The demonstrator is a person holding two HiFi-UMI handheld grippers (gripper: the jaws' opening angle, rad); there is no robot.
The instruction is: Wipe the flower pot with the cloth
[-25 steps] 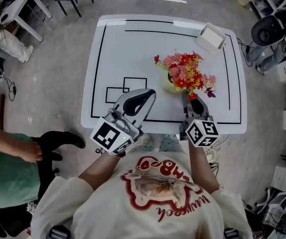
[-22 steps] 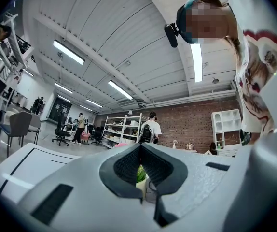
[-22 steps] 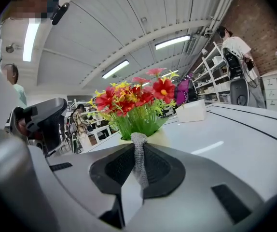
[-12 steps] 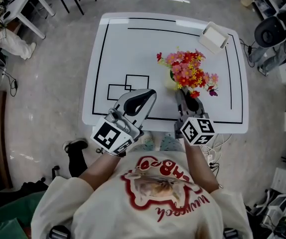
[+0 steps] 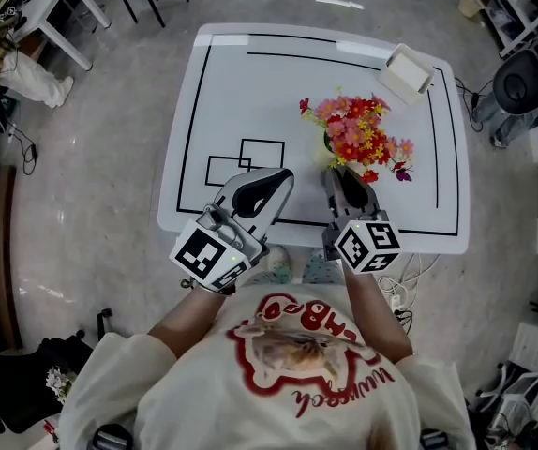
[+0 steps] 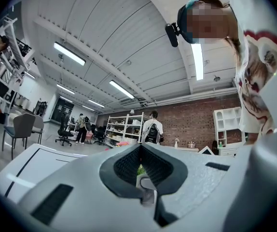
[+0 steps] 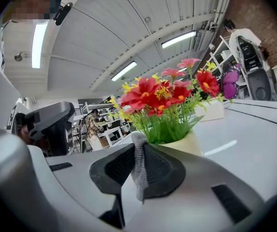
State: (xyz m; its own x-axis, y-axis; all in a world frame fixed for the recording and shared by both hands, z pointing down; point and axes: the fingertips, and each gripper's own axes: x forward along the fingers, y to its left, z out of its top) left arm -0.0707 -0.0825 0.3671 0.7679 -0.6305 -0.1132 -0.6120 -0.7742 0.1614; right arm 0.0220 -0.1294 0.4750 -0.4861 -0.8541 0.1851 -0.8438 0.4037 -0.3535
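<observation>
The right gripper point(image 7: 138, 148) pinches a strip of grey knitted cloth point(image 7: 139, 174); just beyond its jaws stands a smooth, rounded cream flower pot point(image 7: 185, 144). The left gripper point(image 6: 140, 151) has its ribbed black jaws pressed together, empty.

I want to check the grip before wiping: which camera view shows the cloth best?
The right gripper view: the grey cloth stands pinched between the shut jaws of the right gripper, close before the flower pot. In the head view the cloth cannot be made out past that gripper; the left gripper view shows none of it.
</observation>
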